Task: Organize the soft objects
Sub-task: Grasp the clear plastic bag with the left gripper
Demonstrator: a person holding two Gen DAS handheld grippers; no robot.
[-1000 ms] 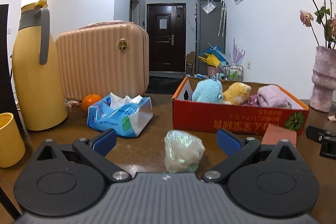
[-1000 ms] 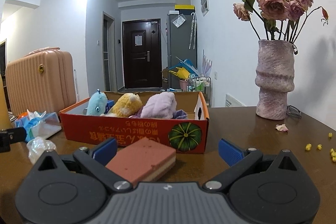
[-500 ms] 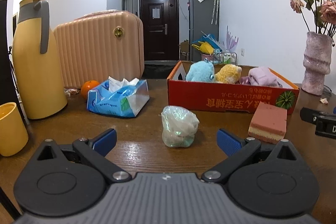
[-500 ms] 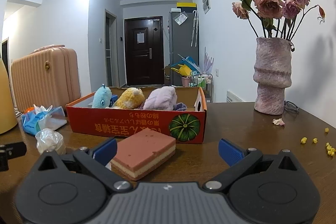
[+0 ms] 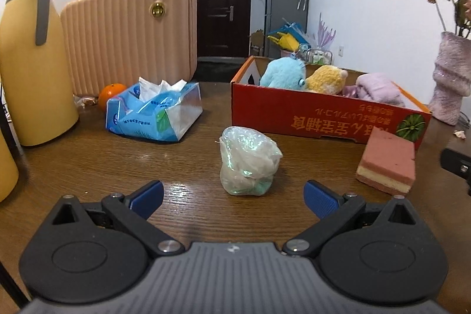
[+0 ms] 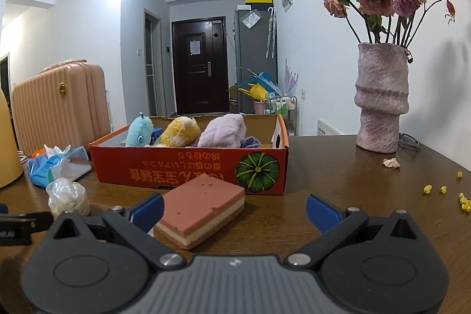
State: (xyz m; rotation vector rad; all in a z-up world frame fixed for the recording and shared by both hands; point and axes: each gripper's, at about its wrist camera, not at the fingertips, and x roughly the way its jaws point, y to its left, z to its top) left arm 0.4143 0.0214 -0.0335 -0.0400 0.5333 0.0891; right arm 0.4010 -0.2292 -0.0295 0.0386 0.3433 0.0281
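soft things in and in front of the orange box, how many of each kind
Plush toys in the box: 2, blue, yellow
Lilac cloth bundle in the box: 1
Pink sponge on the table: 1
Crumpled plastic bag on the table: 1
Total: 5

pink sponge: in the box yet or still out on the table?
Out. The pink sponge lies flat on the table in front of the red box, between the open right gripper's fingers, not gripped.

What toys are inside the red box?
In the red box sit a blue plush, a yellow plush and a purple fluffy one. The wall hides whatever lies below them.
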